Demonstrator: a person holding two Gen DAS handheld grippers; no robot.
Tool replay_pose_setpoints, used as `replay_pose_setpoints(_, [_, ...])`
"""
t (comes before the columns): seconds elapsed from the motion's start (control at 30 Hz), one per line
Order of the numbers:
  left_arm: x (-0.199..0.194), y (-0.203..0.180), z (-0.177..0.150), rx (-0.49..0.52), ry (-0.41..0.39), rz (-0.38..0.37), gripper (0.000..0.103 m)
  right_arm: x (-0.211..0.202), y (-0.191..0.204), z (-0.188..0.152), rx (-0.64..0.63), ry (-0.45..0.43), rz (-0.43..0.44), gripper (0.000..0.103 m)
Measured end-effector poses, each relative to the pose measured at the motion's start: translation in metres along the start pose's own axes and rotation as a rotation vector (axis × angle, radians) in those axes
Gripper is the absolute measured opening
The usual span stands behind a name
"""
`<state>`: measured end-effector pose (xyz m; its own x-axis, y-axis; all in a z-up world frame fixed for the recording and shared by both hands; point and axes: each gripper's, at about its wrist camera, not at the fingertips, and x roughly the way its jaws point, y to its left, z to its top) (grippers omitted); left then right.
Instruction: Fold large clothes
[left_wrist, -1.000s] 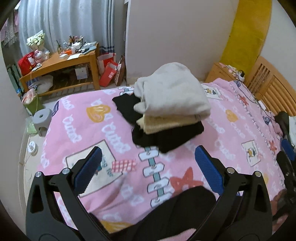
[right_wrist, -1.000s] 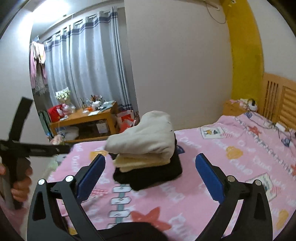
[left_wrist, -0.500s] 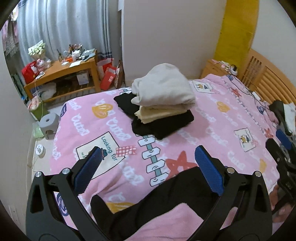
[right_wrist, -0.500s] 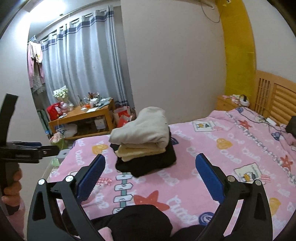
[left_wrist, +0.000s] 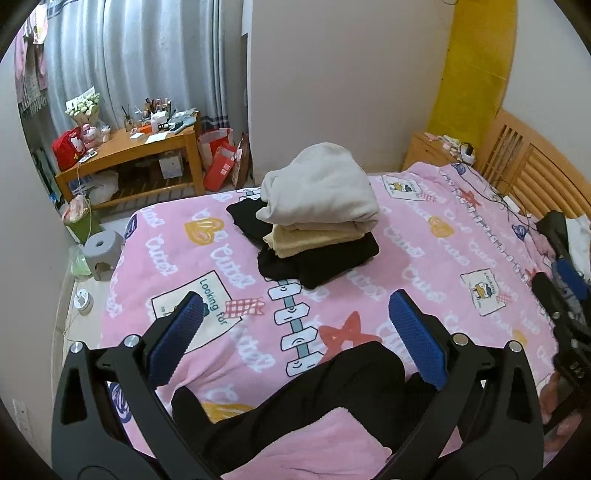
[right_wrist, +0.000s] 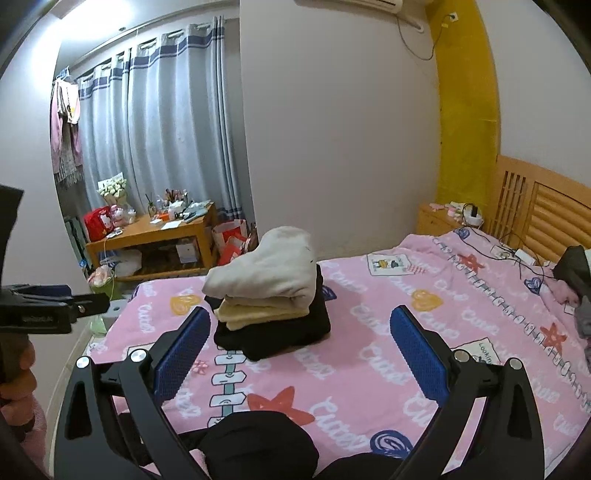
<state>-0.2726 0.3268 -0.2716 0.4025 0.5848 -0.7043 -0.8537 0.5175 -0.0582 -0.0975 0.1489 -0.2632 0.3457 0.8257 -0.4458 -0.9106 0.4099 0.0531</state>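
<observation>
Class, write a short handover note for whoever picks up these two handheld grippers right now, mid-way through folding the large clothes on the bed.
Left gripper: open, empty, above the pink patterned bedspread.
Right gripper: open, empty, facing the stack.
Done: folded stack mid-bed, cream fleece garment on a yellow folded garment on a black folded garment.
Left: loose black garment at the near edge under the left gripper, and a heap of unfolded clothes near the wooden headboard.

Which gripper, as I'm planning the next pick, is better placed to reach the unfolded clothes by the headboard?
Right, probably. The right gripper and left gripper are both open and empty, but the unfolded clothes lie on the right side, by the headboard.
</observation>
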Motion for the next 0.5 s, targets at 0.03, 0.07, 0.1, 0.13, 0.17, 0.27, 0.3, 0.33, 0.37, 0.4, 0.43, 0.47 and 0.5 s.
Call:
replay_pose_setpoints(0.03, [0.001,-0.001,0.001,0.005,0.001,0.005,0.098,0.0,0.0,0.001,0.01,0.003,0.006,0.095])
replay_pose_setpoints(0.07, [0.002,-0.002,0.001,0.014,0.002,0.008,0.098,0.0,-0.002,0.002,0.025,0.012,0.019,0.095])
replay_pose_setpoints(0.1, [0.002,-0.004,0.001,0.021,0.002,0.008,0.098,0.0,-0.004,0.003,0.037,0.02,0.032,0.095])
replay_pose_setpoints(0.13, [0.003,-0.006,0.002,0.026,0.002,0.009,0.098,0.001,-0.004,0.003,0.04,0.026,0.032,0.095])
replay_pose_setpoints(0.17, [0.004,-0.007,0.003,0.027,0.001,0.008,0.098,0.002,-0.004,0.003,0.038,0.029,0.026,0.095])
replay_pose_setpoints(0.27, [0.006,-0.007,0.003,0.03,0.006,0.009,0.098,0.007,-0.003,0.001,0.024,0.037,0.008,0.095])
replay_pose_setpoints(0.3, [0.008,-0.009,0.006,0.031,0.006,0.011,0.098,0.008,-0.004,0.001,0.024,0.041,0.006,0.095])
replay_pose_setpoints(0.33, [0.01,-0.009,0.006,0.033,0.004,0.016,0.098,0.01,-0.004,0.0,0.023,0.046,0.003,0.095])
replay_pose_setpoints(0.37, [0.012,-0.011,0.009,0.035,0.002,0.021,0.098,0.012,-0.004,-0.001,0.022,0.05,0.001,0.095])
replay_pose_setpoints(0.4, [0.013,-0.011,0.009,0.036,-0.003,0.033,0.098,0.014,-0.004,-0.002,0.021,0.054,-0.002,0.095])
replay_pose_setpoints(0.43, [0.015,-0.013,0.01,0.041,-0.006,0.039,0.098,0.016,-0.004,-0.003,0.02,0.059,-0.006,0.095])
replay_pose_setpoints(0.47, [0.016,-0.014,0.012,0.046,-0.01,0.047,0.098,0.017,-0.004,-0.004,0.021,0.062,-0.008,0.095])
replay_pose_setpoints(0.5, [0.017,-0.015,0.013,0.05,-0.014,0.053,0.098,0.019,-0.005,-0.004,0.022,0.065,-0.009,0.095])
